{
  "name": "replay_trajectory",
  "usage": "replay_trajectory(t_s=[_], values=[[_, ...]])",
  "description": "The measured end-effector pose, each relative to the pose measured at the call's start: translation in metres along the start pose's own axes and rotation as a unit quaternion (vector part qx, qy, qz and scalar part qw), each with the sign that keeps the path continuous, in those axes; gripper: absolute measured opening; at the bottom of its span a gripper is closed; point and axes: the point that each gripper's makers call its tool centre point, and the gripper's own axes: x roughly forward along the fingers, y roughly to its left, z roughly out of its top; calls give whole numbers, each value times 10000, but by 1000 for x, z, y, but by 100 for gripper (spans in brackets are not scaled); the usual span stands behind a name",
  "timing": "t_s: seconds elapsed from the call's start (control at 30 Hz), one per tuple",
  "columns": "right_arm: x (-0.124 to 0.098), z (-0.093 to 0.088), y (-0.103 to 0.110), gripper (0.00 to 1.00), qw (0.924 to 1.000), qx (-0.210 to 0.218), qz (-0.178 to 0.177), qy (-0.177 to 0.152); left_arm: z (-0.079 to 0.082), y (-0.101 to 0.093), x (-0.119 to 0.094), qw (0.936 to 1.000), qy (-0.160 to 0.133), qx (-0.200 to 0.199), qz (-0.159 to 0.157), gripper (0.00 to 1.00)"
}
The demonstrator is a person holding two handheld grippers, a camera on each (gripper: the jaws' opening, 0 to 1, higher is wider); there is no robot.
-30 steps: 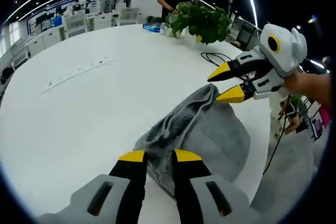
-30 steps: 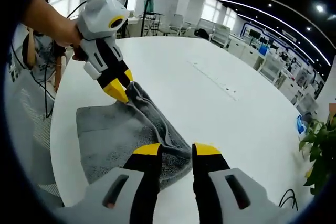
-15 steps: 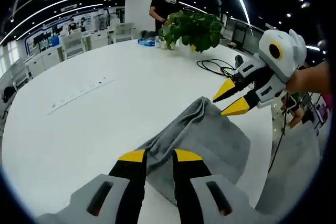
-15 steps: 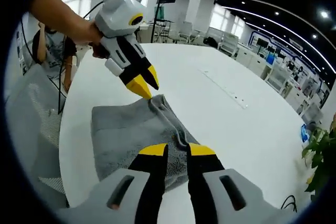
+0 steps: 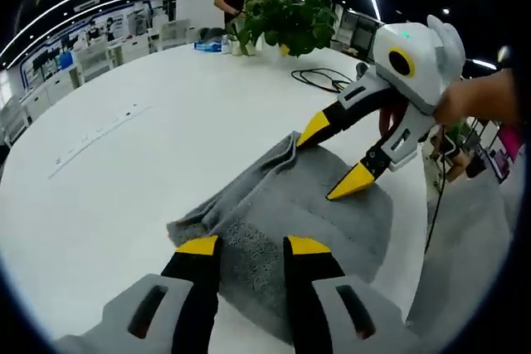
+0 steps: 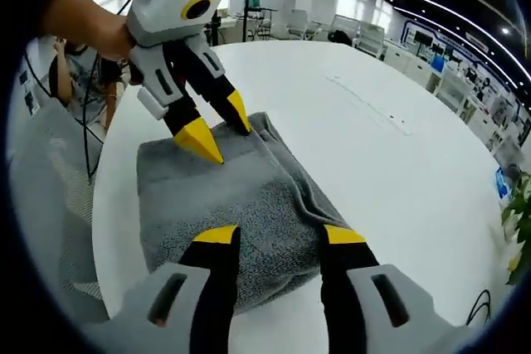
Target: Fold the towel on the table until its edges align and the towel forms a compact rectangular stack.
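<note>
Towel: the grey towel (image 5: 311, 205) is lying folded over itself near the white table's (image 5: 124, 163) edge, one thick ridge running along its far side.
Left gripper (image 5: 247, 245): you are hovering it over the towel's near end, jaws spread and pinching nothing.
Right gripper (image 6: 274, 235): you are holding it spread over the opposite end (likely so the fold settles flat).
Next: you are probably positioned to align the edges.
</note>
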Motion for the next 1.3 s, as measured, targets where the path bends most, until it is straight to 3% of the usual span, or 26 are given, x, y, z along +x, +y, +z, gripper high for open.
replay_trajectory(t_s=[0.3,0.6,0.67,0.73,0.83,1.0,1.1,1.17,1.23,1.3], values=[[8,-11,-3,40,9991,432,5,10,-8,7,10,9997,105,-207,18,31],[6,-12,-3,40,9982,574,10,-200,-5,4,6,9999,-2,101,-34,32],[0,-9,-4,41,9977,617,-14,-287,1,4,0,9987,-176,473,-10,36],[-7,-7,-4,41,9978,526,-46,-388,-2,3,-6,9991,-193,367,-35,41],[-16,-8,3,41,9979,465,11,-443,-2,-4,-16,9984,-414,325,-228,41],[-21,-11,16,42,9981,297,119,-531,-12,-15,-23,9958,-392,658,-492,41],[-26,-5,20,38,9978,171,132,-633,-15,-20,-28,9949,-508,565,-668,41],[-28,0,29,36,9967,92,321,-745,-16,-26,-31,9938,-553,504,-824,41],[-26,-5,35,38,9972,81,410,-625,-21,-32,-33,9924,-510,573,-962,41],[-22,-18,37,41,9985,-10,409,-373,-31,-34,-33,9902,-377,897,-1002,41]])
